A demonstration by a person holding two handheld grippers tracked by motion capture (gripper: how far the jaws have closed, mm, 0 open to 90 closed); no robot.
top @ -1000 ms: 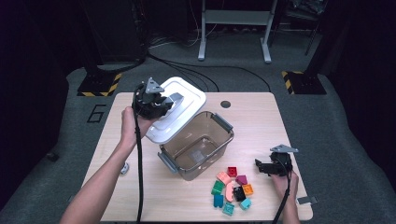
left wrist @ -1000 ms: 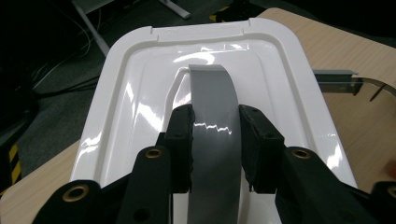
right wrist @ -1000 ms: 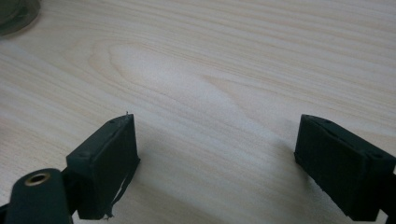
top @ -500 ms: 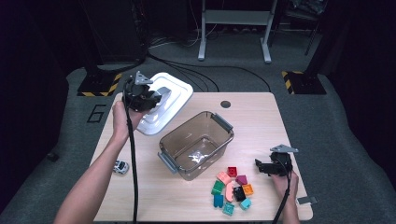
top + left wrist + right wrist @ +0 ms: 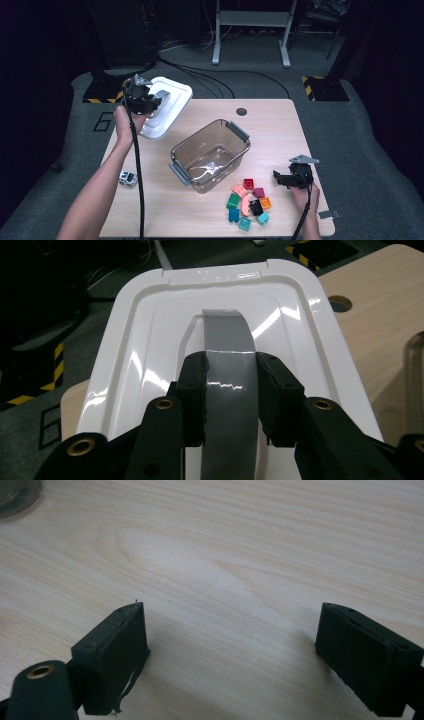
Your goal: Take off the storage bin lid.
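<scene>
My left gripper (image 5: 155, 100) is shut on the grey handle (image 5: 227, 335) of a white lid (image 5: 172, 102), holding it tilted over the table's far left corner. In the left gripper view both pads press the handle's sides, with the lid (image 5: 150, 340) spread out behind them. A clear plastic box (image 5: 200, 132) with grey clips stands uncovered at the table's middle. My right gripper (image 5: 276, 176) rests low near the right front of the table, jaws wide apart. In the right gripper view the right gripper (image 5: 232, 650) has only bare wood between its pads.
Several coloured bricks (image 5: 247, 202) lie in a cluster in front of the box, left of my right gripper. A small toy car (image 5: 128, 178) sits near the left front edge. A round cable hole (image 5: 241, 111) marks the table's far side. Dark floor and cables lie beyond.
My left hand has carried the lid leftwards, off the box's side and out over the table's far left corner. The right gripper has stayed still.
</scene>
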